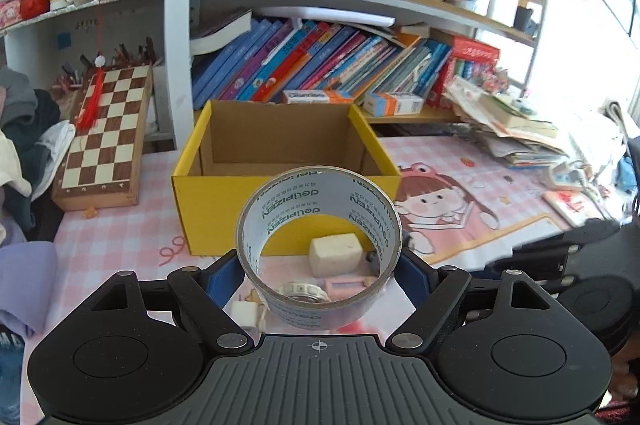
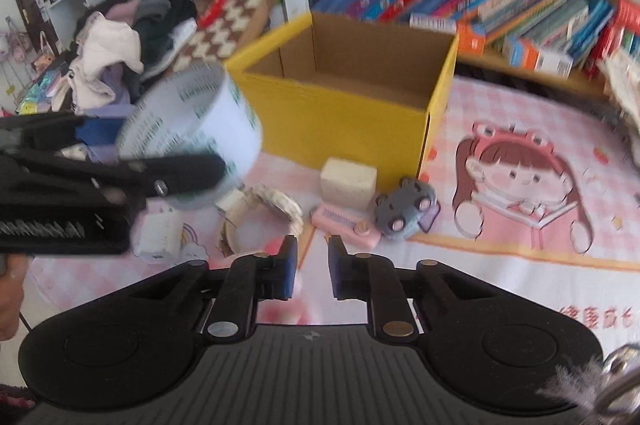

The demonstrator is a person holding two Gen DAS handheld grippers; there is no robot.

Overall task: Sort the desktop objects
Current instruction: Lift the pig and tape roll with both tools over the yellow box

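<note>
Your left claw (image 1: pixel 320 261) holds 1 tape roll (image 1: pixel 319 245), blue pads pressed on its 2 outer sides, the roll lifted off the bench (image 1: pixel 120 237) and sitting in front of the yellow box (image 1: pixel 280 161). That's 1 box, cardboard inside, open on top, nothing visible in it. In the right wrist view the same roll (image 2: pixel 192 129) shows at left in the other claw, blurred. Your right claw (image 2: pixel 313 265) is narrow w/ a small gap, nothing btwn its 2 fingers (image 2: pixel 289 271); the jaws have no item to grip there. Loose on the bench near the box front: 1 off-white block (image 2: pixel 349 183) just beside the box wall, 1 pink comb-like piece (image 2: pixel 346 225), 1 grey plush mouse (image 2: pixel 404 211) touching the comb's right end, 1 white watch (image 2: pixel 264 221) w/ curled strap, 1 white plug adapter (image 2: pixel 158 235) at left under the roll. That's 5 loose items plus the roll. The pink checked mat has 1 cartoon girl print (image 2: pixel 520 185) to the right. 1 chessboard (image 1: pixel 104 141) leans left of the box, and a heap of clothes (image 2: pixel 128 41) lies beyond it. Books fill the shelf (image 1: pixel 320 65) behind.
</note>
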